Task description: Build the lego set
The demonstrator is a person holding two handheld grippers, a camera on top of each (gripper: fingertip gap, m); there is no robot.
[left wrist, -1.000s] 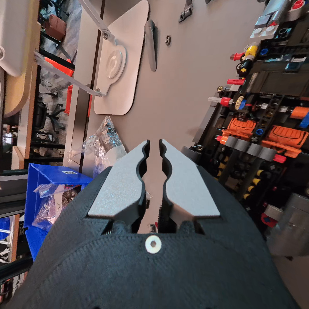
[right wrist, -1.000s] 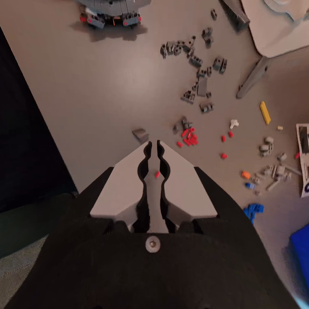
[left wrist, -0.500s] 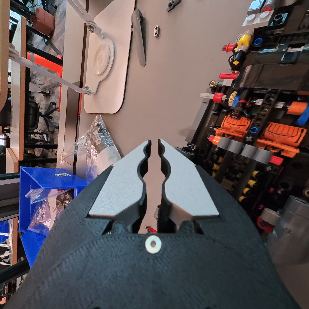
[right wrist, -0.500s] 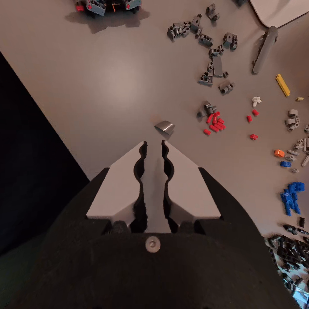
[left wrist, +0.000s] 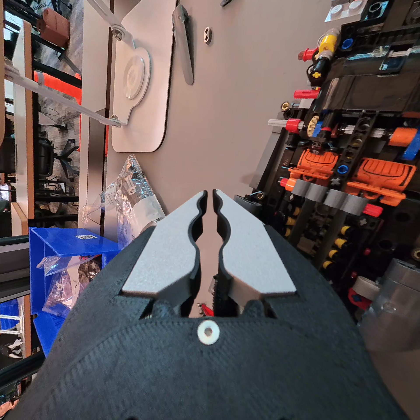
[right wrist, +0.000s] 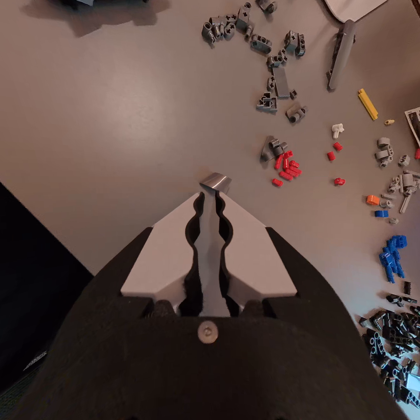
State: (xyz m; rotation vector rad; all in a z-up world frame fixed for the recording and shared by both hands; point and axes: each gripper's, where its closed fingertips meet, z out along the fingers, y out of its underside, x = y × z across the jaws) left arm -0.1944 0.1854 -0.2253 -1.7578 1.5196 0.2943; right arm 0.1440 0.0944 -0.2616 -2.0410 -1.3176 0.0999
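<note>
Our right gripper [right wrist: 208, 193] over desk [right wrist: 113, 102], jaws nearly closed, empty. Grey curved piece [right wrist: 214, 183] lies just beyond fingertips, long axis crosswise, near red pins [right wrist: 287, 168]. Our left gripper [left wrist: 210, 192] clenched, empty, beside black model [left wrist: 341, 181].

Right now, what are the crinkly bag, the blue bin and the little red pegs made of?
The bag looks like thin clear plastic film: see-through, wrinkled, with bright glints. The blue bin seems to be stiff plastic sheet: flat, evenly coloured, a soft sheen. The red pegs look like hard moulded plastic: smooth, glossy, all one shape, like toy building parts.
</note>
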